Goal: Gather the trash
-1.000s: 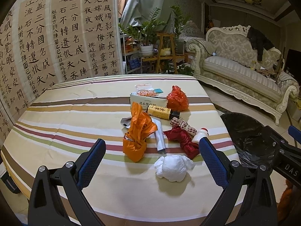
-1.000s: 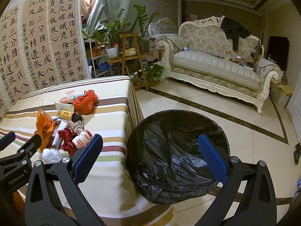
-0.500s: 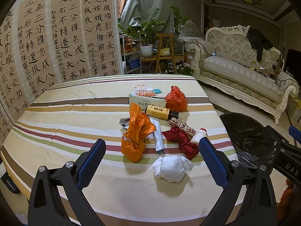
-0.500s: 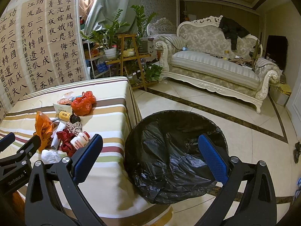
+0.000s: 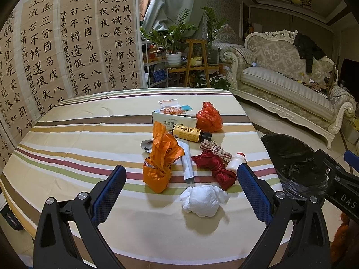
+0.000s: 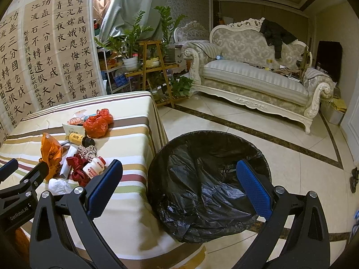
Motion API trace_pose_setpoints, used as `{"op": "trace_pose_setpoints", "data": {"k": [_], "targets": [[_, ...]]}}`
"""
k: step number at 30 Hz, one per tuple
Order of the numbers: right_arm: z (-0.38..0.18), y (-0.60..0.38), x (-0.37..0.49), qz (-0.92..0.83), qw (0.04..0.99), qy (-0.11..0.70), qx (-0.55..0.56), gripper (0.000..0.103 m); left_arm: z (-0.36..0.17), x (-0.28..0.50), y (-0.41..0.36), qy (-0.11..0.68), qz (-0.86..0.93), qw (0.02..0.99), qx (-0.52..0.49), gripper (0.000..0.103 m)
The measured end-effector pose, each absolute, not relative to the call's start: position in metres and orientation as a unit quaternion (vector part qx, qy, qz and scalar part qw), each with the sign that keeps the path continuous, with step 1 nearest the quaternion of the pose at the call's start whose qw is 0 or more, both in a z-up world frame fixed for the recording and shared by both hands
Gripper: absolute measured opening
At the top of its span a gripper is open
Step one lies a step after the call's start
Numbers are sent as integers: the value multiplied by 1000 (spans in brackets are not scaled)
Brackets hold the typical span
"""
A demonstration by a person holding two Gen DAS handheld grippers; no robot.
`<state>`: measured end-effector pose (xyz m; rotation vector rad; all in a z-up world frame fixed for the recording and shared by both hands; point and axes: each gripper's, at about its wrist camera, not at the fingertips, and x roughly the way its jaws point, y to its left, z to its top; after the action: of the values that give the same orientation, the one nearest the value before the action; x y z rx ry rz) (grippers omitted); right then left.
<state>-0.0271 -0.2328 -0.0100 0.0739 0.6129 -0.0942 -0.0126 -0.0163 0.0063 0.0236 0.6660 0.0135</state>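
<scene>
Left gripper (image 5: 180,187) held over table (image 5: 67,139), fingers wide apart, white wad (image 5: 202,199) between. Right gripper (image 6: 179,186) held over black-lined bin (image 6: 202,157), fingers wide apart, nothing gripped.

A big sofa (image 6: 258,76) with curly white edges stands on the shiny tile floor (image 6: 224,123), with a black jacket (image 6: 277,34) on its back. Green plants (image 6: 132,38) sit by a wooden stand (image 6: 154,67). Paper sheets with big black writing (image 5: 67,44) cover the wall (lots of them).

Bare tablecloth (image 5: 74,148) left of trash pile (image 5: 186,152) (tightly clustered) offers passage.
</scene>
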Motion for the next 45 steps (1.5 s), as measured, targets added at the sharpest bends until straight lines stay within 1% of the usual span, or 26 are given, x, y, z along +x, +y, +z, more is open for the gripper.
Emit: {"op": "trace_pose_setpoints", "data": {"k": [13,21,23,24,25,26,27,32,34,40,41,43,44,45], "targets": [[-11,-234,-28,-48,951,304,39,99,8,-13,-24,326,-7,945,12,96],[-14,-231,-28,-41,949,309,43,99,6,-16,-2,334,-6,942,20,96],[-15,-228,-27,-35,948,312,44,99,3,-17,5,339,-1,941,20,94],[-16,-226,-27,-33,948,313,43,99,0,-18,10,343,3,939,21,88],[-17,-224,-26,-30,947,316,43,98,-1,-18,13,346,7,938,21,75],[-18,-221,-25,-27,947,317,42,98,-4,-18,16,351,11,936,20,71],[-19,-219,-25,-26,947,318,41,97,-8,-17,20,361,10,932,15,70],[-23,-209,-22,-13,945,326,35,96,-14,-19,20,373,-9,928,-1,70],[-24,-207,-21,-12,944,328,35,96,-14,-20,12,367,-17,930,3,78],[-23,-211,-23,-16,944,327,42,96,-19,-10,-11,372,-36,928,14,76],[-23,-213,-24,-16,944,327,44,96,-20,-9,-14,374,-38,927,17,74],[-24,-215,-24,-17,943,328,47,96,-27,-7,-21,382,-49,922,26,62],[-25,-216,-24,-16,943,329,49,96,-28,-7,-22,385,-53,921,27,59],[-25,-217,-24,-15,943,329,50,96,-32,-6,-23,392,-60,918,26,48]]}}
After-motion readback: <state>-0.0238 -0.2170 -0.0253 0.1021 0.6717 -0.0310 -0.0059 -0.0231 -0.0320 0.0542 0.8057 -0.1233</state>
